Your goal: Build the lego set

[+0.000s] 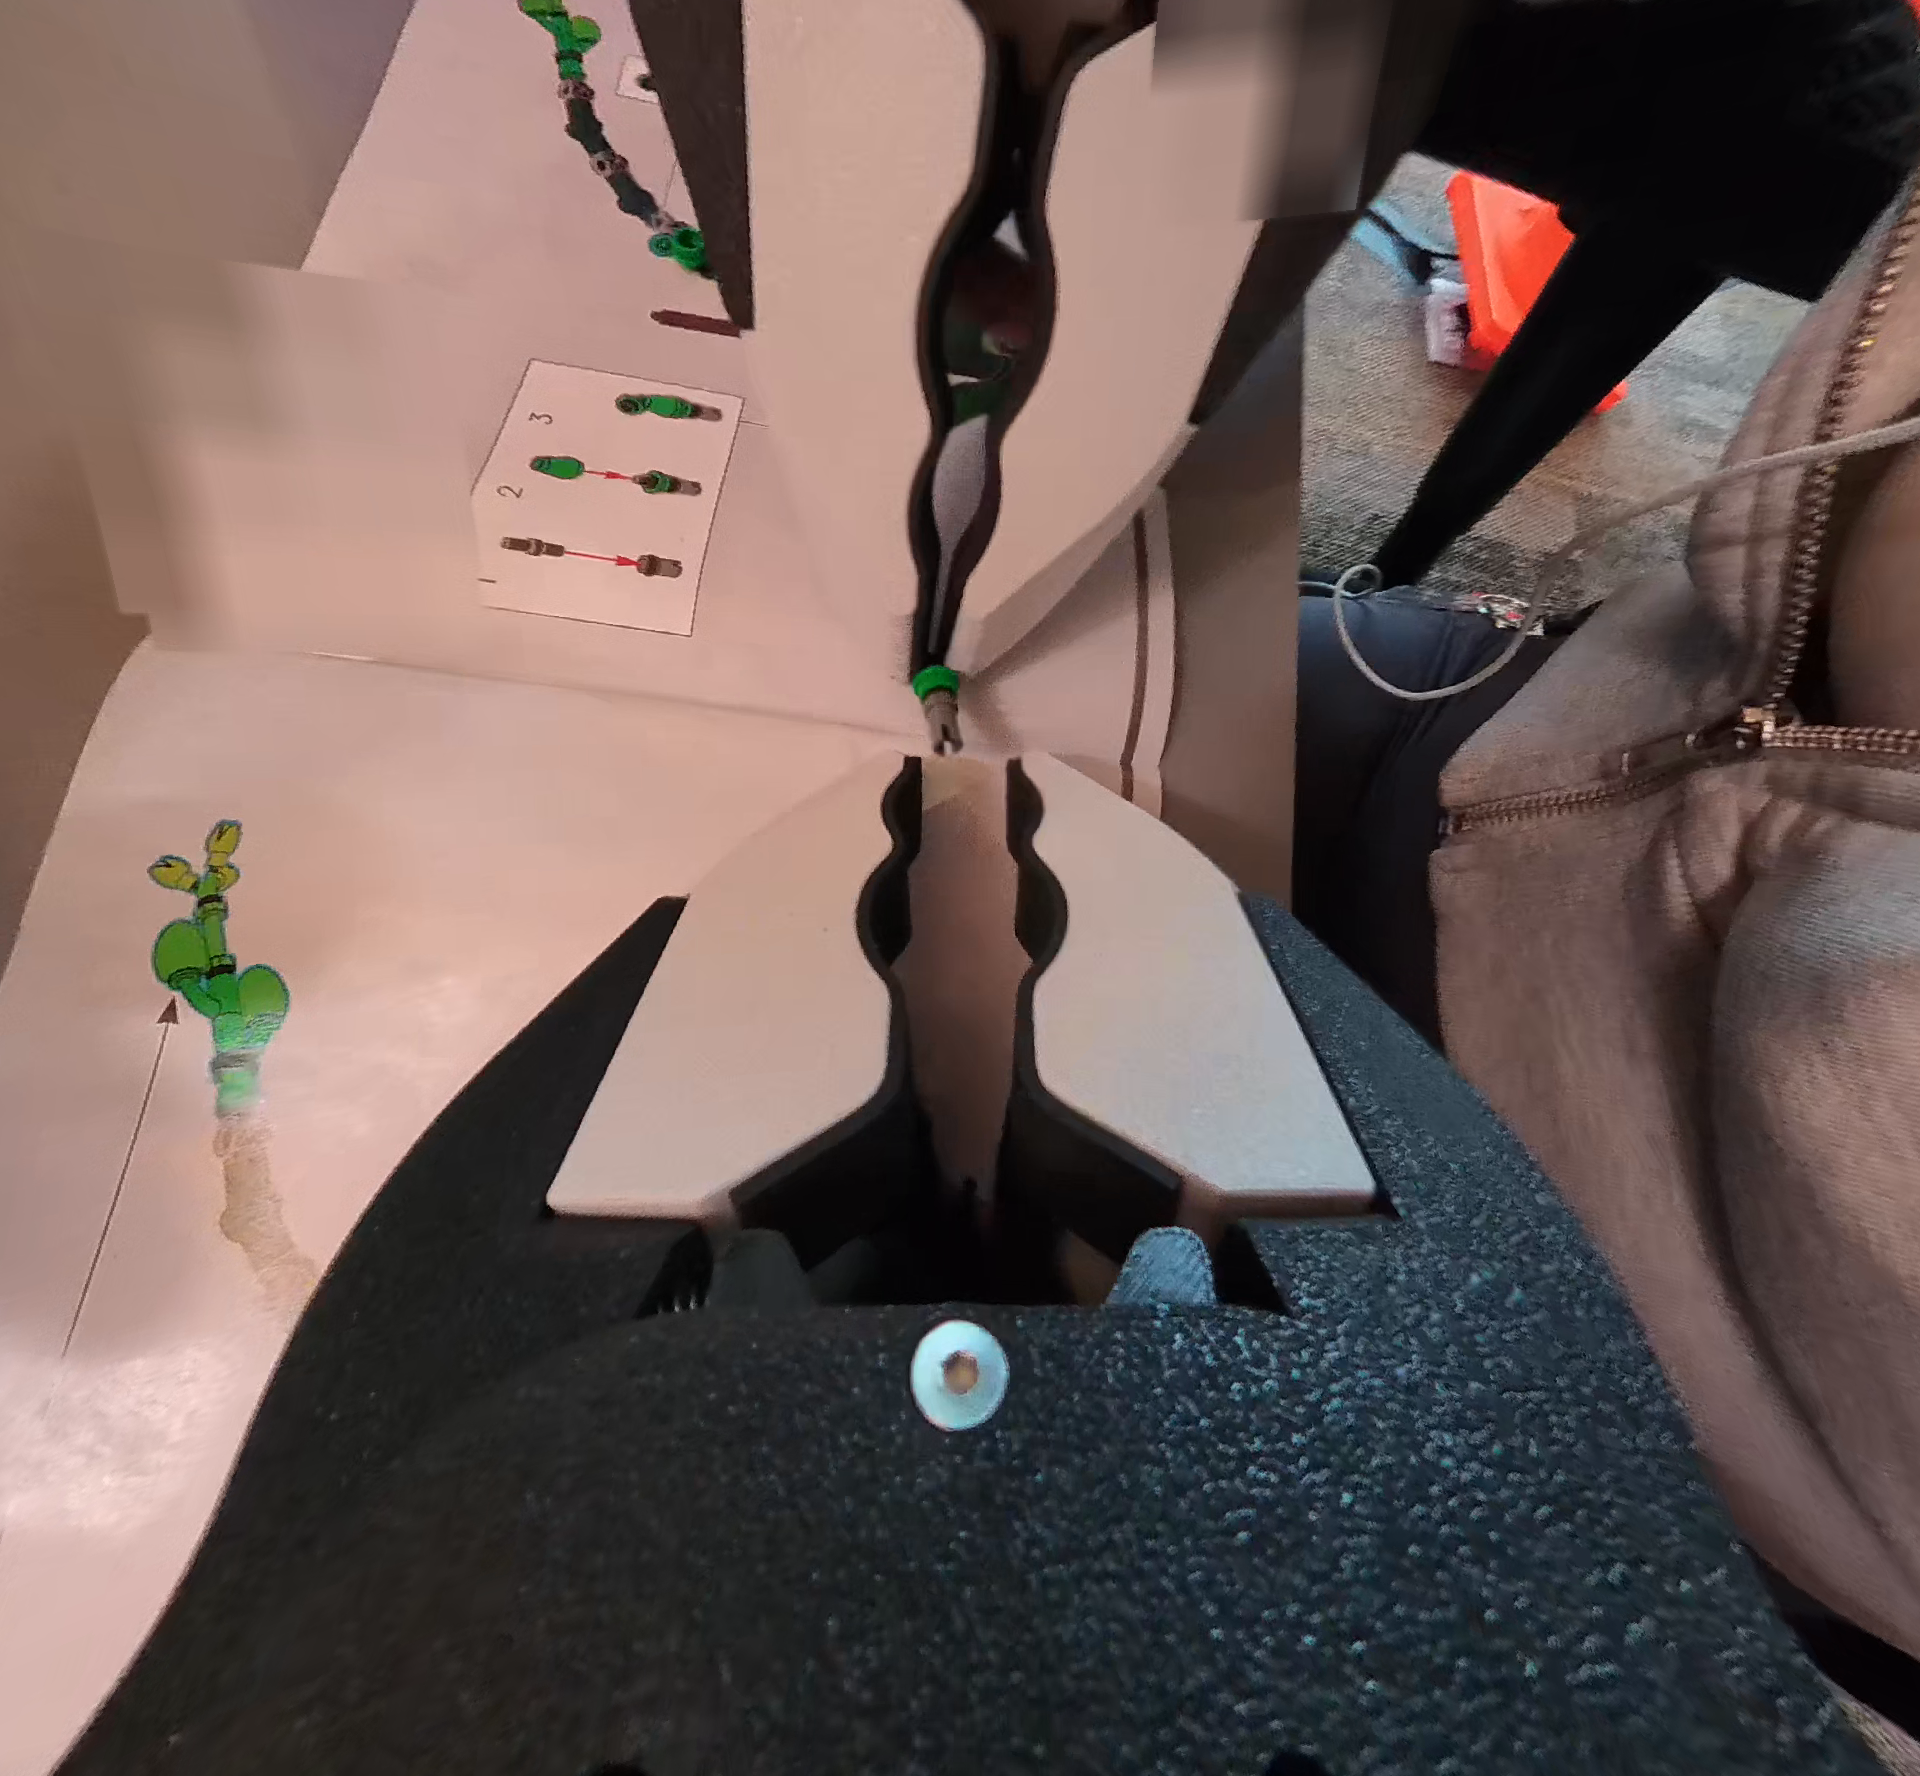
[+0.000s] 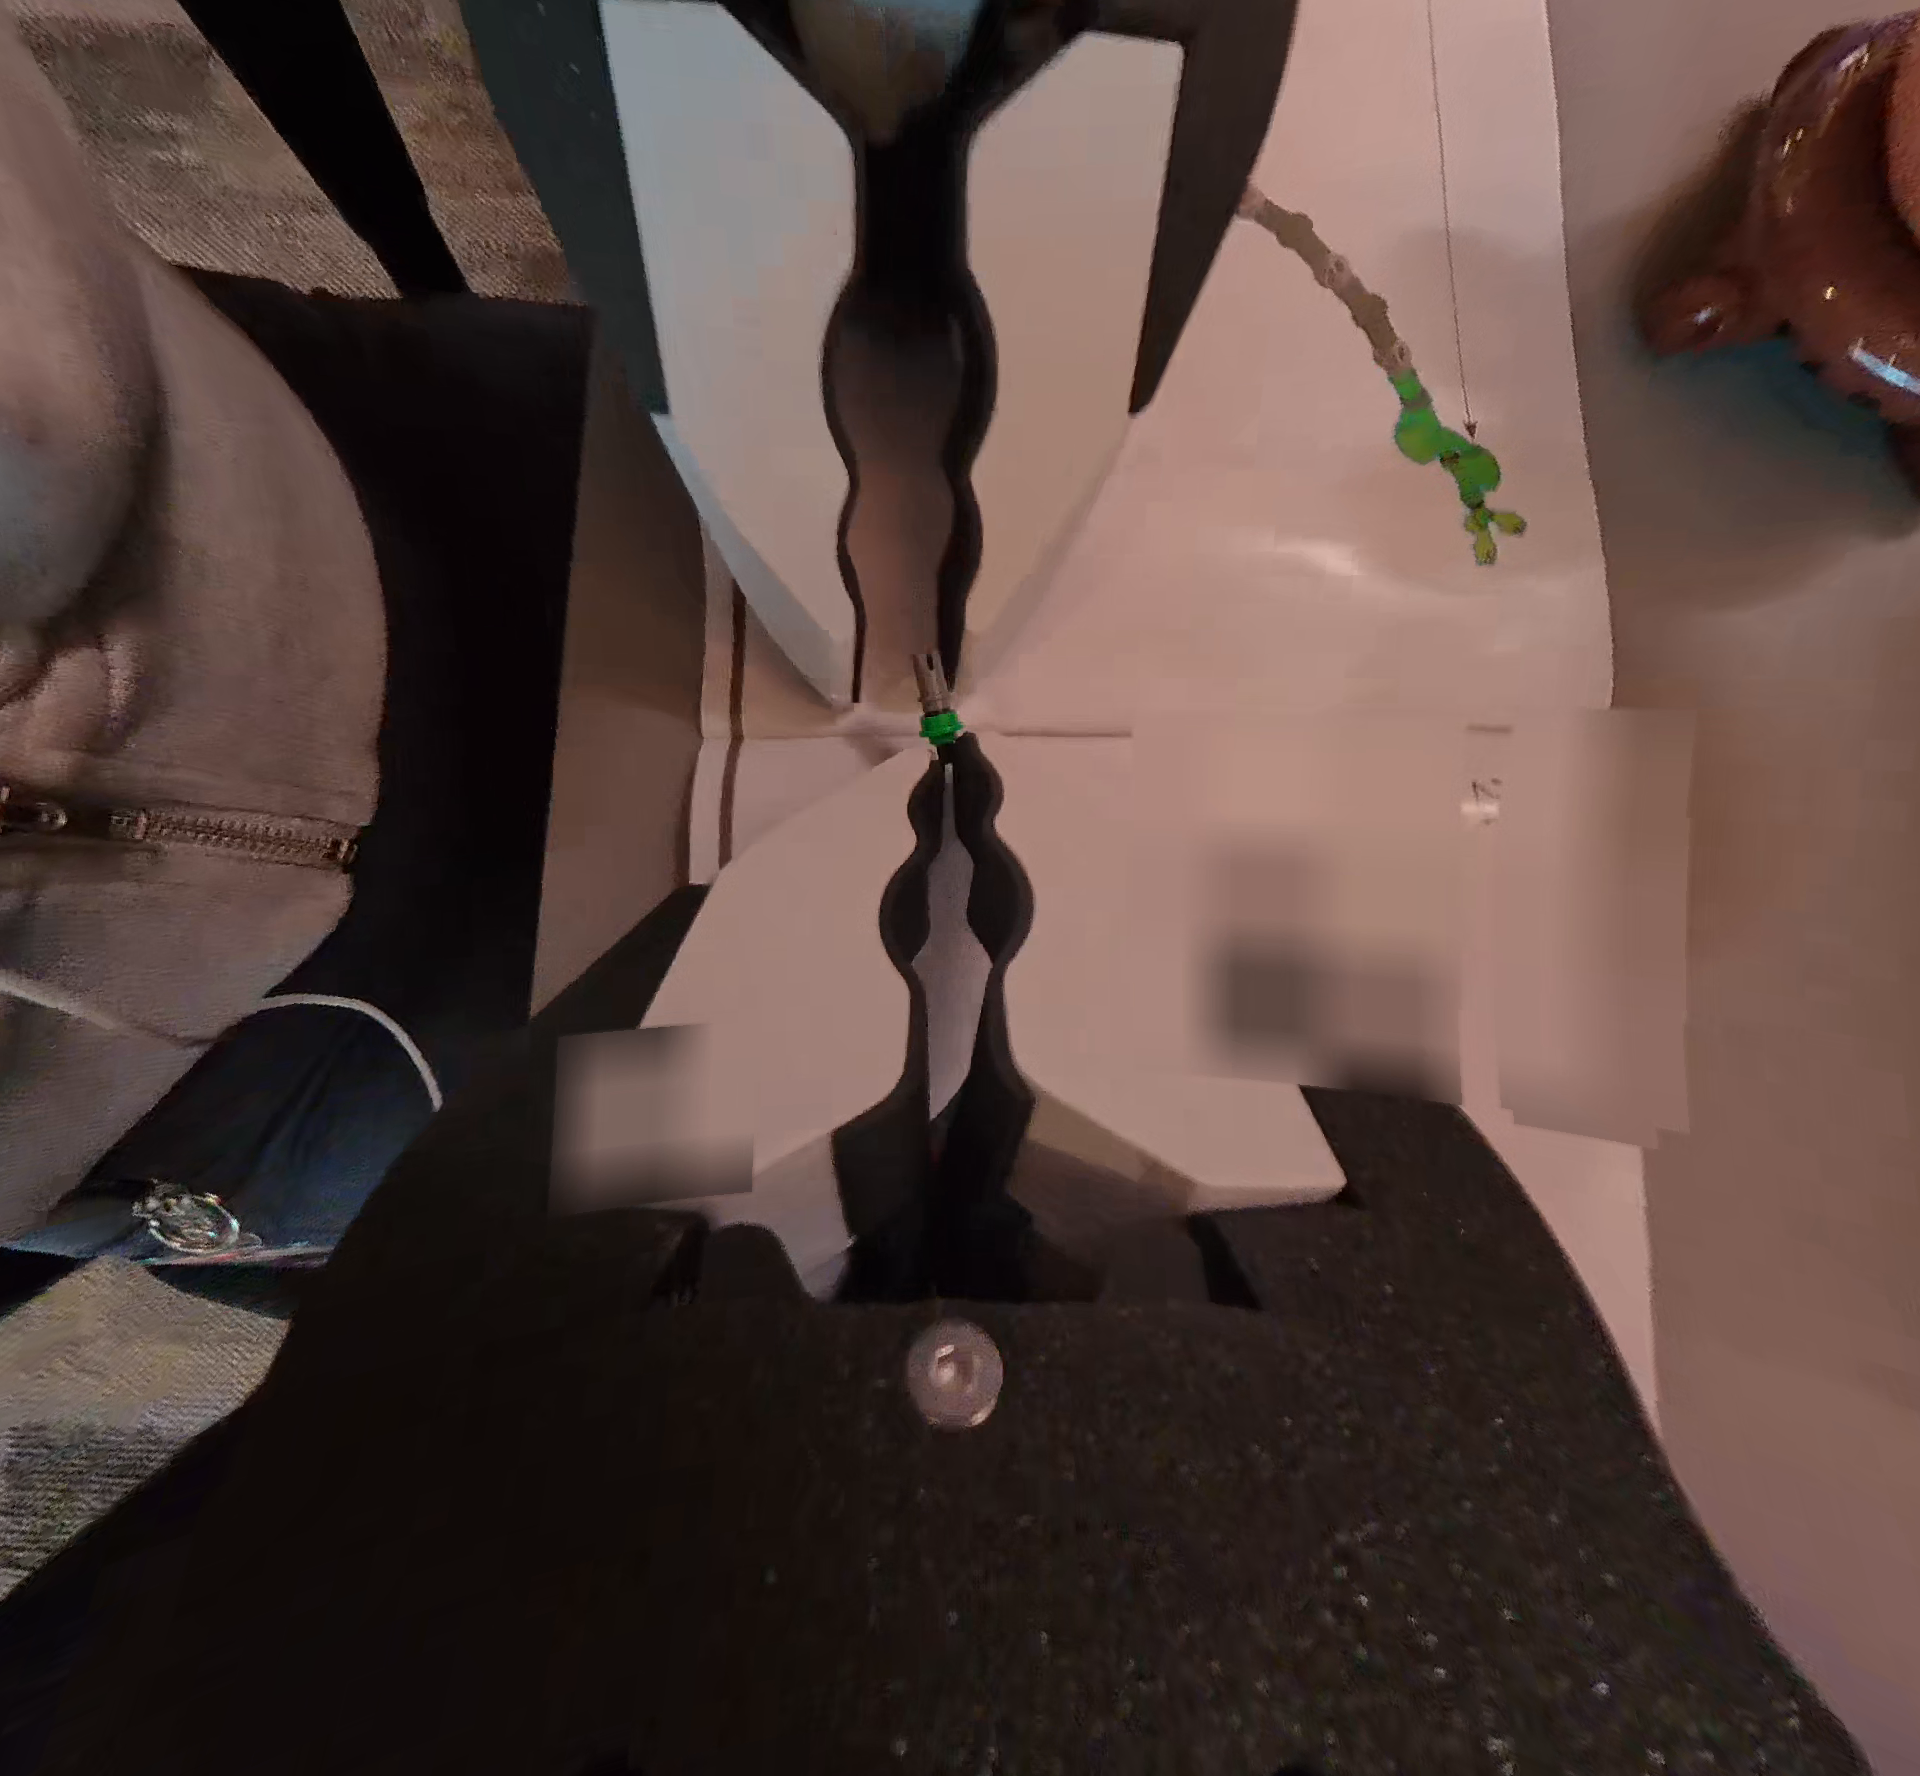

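A small green-and-grey connector piece (image 2: 940,703) is gripped at its green end by the fingertips of the right tool (image 2: 948,760), which are closed on it. The left tool (image 1: 961,765) is held open, tip to tip with the right one; the piece's grey pin points into its gap, untouched by either finger. An open instruction booklet (image 1: 436,791) with green plant drawings is seen beneath.
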